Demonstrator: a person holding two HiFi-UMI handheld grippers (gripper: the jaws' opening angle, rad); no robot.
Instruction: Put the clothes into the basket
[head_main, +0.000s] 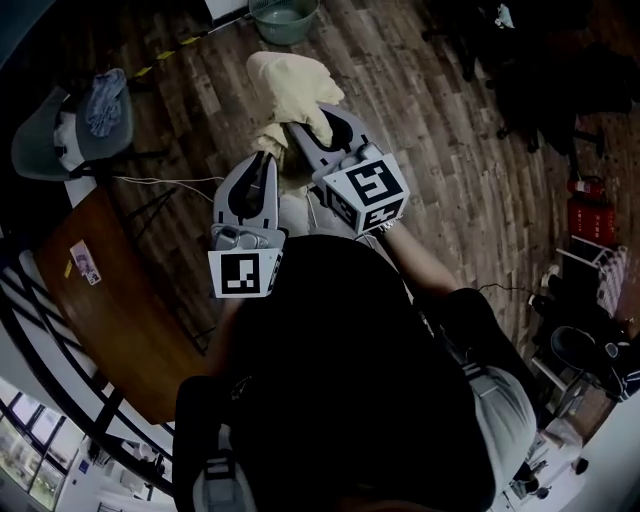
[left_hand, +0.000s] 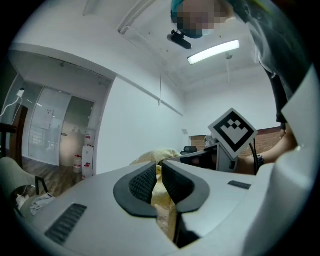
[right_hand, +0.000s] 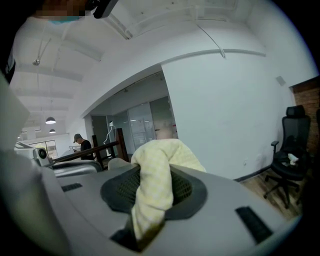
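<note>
The head view is dim: the floor (head_main: 450, 130) reads dull brown, the person's torso (head_main: 350, 380) is near black, only the pale cloth (head_main: 290, 85) stands out, and lines bow toward the edges. Both gripper views are bright; in the left one a strip lamp (left_hand: 214, 51) glares above white walls (left_hand: 135, 120). Black corners ring them, and the nearest foreground is soft.

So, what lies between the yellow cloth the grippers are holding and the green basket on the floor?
Just a strip of bare wood floor between yellow cloth and green basket, in the head view.
</note>
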